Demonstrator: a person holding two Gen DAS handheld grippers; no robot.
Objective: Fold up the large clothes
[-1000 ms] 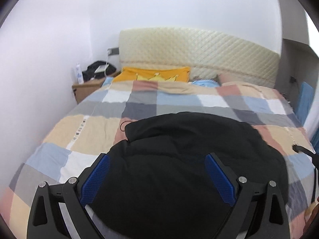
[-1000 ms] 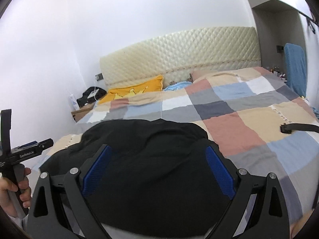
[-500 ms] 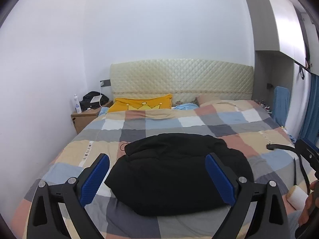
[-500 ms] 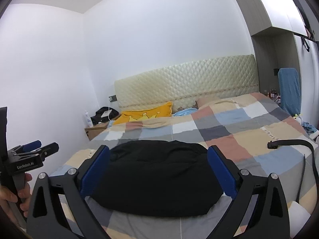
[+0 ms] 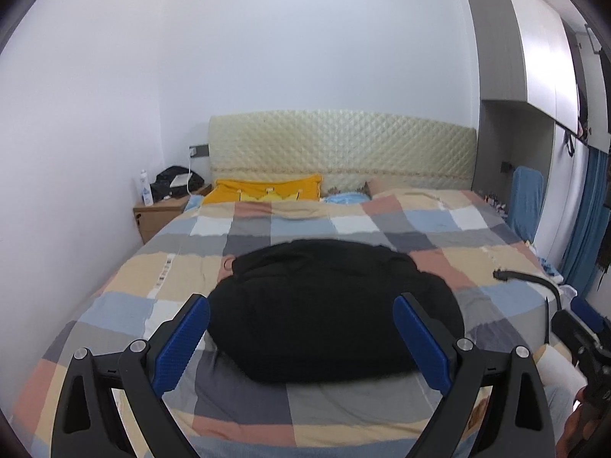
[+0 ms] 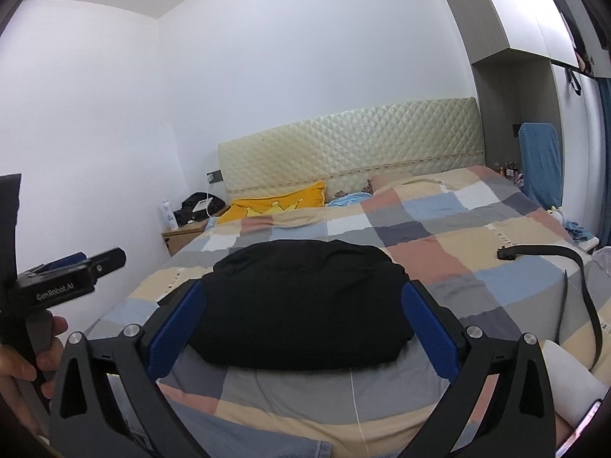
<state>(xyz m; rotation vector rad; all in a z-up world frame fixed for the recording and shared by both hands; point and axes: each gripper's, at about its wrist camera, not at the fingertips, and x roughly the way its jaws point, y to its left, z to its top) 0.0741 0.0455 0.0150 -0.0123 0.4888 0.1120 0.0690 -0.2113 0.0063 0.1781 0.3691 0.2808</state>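
Note:
A black garment (image 5: 328, 305) lies folded into a compact bundle on the checked bedspread (image 5: 439, 225), near the foot of the bed. It also shows in the right wrist view (image 6: 301, 301). My left gripper (image 5: 301, 339) is open and empty, held back from the bed with the bundle seen between its blue pads. My right gripper (image 6: 301, 328) is open and empty too, also back from the bundle. The left gripper's body (image 6: 65, 282) shows at the left of the right wrist view.
A black strap (image 6: 573, 263) lies on the bed's right side. A yellow pillow (image 5: 267, 191) rests by the quilted headboard (image 5: 343, 149). A wooden nightstand (image 5: 160, 213) stands left of the bed. A blue chair (image 5: 527, 198) and cabinets stand at the right.
Both grippers have pulled back and up from the black bundle, which now lies farther off. The bundle itself has not moved.

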